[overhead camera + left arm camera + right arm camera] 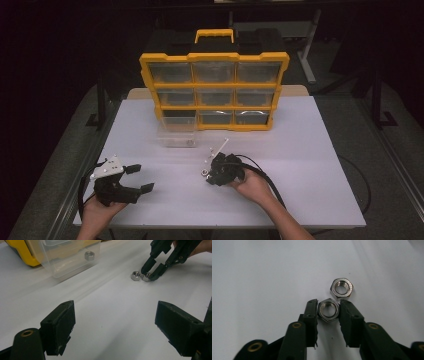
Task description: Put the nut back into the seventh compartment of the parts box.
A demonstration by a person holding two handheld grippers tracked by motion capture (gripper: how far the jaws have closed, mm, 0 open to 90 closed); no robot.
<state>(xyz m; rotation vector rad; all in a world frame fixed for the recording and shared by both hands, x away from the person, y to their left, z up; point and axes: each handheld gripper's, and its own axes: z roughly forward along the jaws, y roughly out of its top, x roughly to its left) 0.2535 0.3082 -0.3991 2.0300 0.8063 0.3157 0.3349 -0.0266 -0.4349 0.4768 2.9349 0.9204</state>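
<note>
Two steel hex nuts lay flat on the white table (310, 150), touching or nearly so. The near nut (327, 309) sat squarely between the right tool's (328, 312) jaws, both pads pressed on its flats, clamped. The second nut (341, 288) was free at 1 o'clock of the held one in the right gripper view; in the left gripper view it was the free nut (136, 275) at 9 o'clock of the gripped one (146, 277). From the high view the nuts read as one small bright spot (204, 173) at the right tool's (212, 175) tip, near table centre. A clear plastic drawer (176, 135) stood pulled out on the table at 11 o'clock of the nuts, with one more nut (89, 255) inside it. Behind it stood a yellow organiser (214, 91) of clear drawers, carry handle on top. Left tool (140, 179) rested at 9 o'clock of the nuts, well apart, jaws wide apart, nothing between them.
</note>
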